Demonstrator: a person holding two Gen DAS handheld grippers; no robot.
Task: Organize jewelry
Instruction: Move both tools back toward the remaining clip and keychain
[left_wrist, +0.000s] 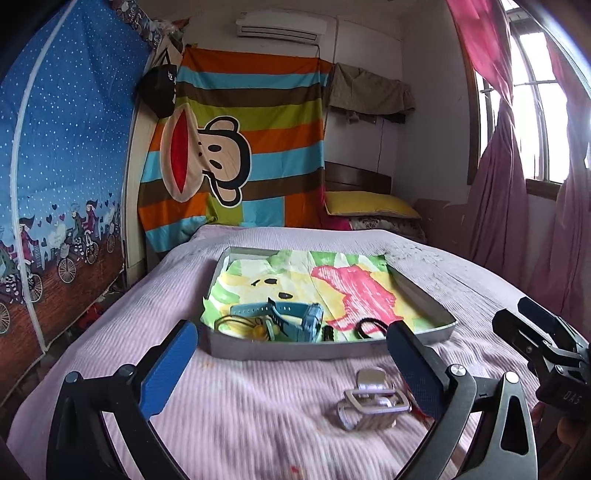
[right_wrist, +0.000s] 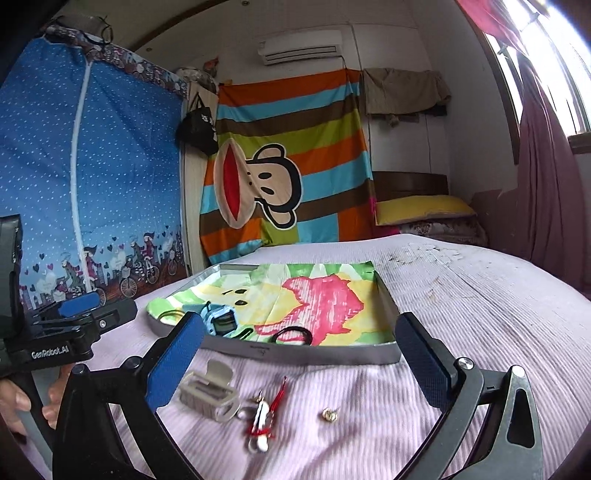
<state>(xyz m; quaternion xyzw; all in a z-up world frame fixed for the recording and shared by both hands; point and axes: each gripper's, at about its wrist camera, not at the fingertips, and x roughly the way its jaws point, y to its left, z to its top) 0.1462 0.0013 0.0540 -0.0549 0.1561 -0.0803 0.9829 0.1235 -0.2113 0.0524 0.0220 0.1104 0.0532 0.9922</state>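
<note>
A shallow grey tray (left_wrist: 236, 350) (right_wrist: 325, 356) lined with a bright cartoon cloth lies on the bed. In it lie a blue watch (left_wrist: 295, 319) (right_wrist: 221, 322), a black hair tie (left_wrist: 371, 328) (right_wrist: 291, 334) and a yellowish corded piece (left_wrist: 251, 328). On the lilac bedspread in front of the tray rest a pale hair claw clip (left_wrist: 369, 400) (right_wrist: 210, 391), a red-and-white charm (right_wrist: 264, 421) and a small gold earring (right_wrist: 328, 414). My left gripper (left_wrist: 291, 363) is open above the clip. My right gripper (right_wrist: 299, 363) is open over the charm and earring.
The bed (left_wrist: 110, 354) fills the foreground, a blue fabric wardrobe (left_wrist: 62, 166) stands to the left. A striped monkey sheet (left_wrist: 240, 147) hangs behind. A yellow pillow (left_wrist: 365, 205) lies at the headboard and pink curtains (left_wrist: 498, 184) hang at the right.
</note>
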